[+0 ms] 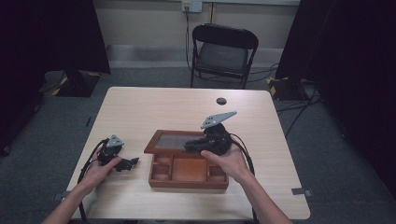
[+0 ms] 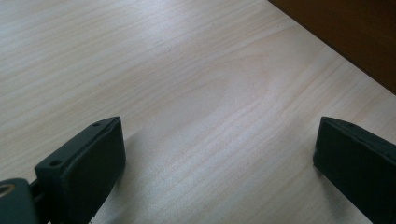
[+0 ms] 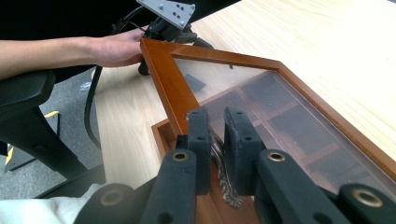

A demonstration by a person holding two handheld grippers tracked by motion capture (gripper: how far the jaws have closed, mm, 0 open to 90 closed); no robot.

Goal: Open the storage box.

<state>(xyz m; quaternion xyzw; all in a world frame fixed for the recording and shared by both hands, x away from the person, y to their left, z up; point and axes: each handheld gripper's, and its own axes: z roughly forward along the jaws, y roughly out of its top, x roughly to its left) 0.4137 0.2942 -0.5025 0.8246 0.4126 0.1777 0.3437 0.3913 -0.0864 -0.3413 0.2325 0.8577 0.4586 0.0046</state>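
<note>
- Right gripper (image 3: 216, 135): jaws narrow, clamped on the brass latch (image 3: 223, 175) of the wooden box (image 1: 187, 169) lid (image 3: 261, 93), raised.
- Left gripper (image 2: 219, 158): jaws wide, empty, resting near the desk's (image 1: 154, 107) left edge.

Room was pretty bare: a light wood table (image 1: 140, 112) sat on grey carpet (image 1: 60, 121), with a black folding chair (image 1: 223, 53) pushed back just behind it. Black curtains (image 1: 46, 37) hung on both sides, and the pale back wall (image 1: 149, 23) had a socket (image 1: 192, 5) up top. Cables (image 1: 299, 112) trailed over the floor at right, near some yellow-and-black striped feet (image 1: 275, 86).
</note>
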